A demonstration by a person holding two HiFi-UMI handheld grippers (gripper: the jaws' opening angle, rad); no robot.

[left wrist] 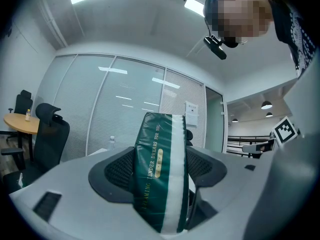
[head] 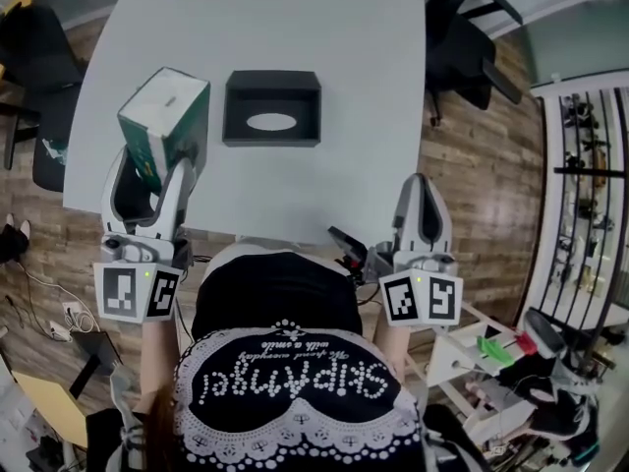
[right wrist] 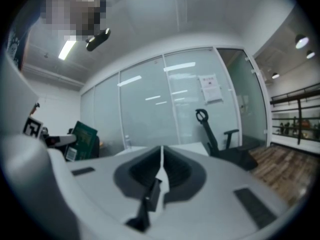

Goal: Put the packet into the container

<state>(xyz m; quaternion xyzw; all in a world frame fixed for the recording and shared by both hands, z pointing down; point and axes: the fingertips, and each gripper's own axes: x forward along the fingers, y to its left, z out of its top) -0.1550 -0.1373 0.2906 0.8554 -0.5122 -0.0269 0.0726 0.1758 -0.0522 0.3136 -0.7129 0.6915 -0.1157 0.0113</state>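
Observation:
A green and white tissue packet [head: 167, 126] is clamped in my left gripper [head: 147, 175] and held up above the near left part of the white table [head: 324, 47]. In the left gripper view the packet [left wrist: 161, 171] stands upright between the dark pads, filling the gap. The black container [head: 272, 107], a box with an oval opening in its top, sits on the table just right of the packet. My right gripper [head: 422, 207] hangs near the table's front right edge, jaws together with nothing between them [right wrist: 161, 165]. The packet [right wrist: 85, 140] shows far left in the right gripper view.
Black office chairs [head: 472, 37] stand right of the table and another [head: 39, 77] at the left. A rack with shelves [head: 585, 165] lines the right wall. A white stand with coloured tools [head: 501, 352] is at the lower right. The floor is wood.

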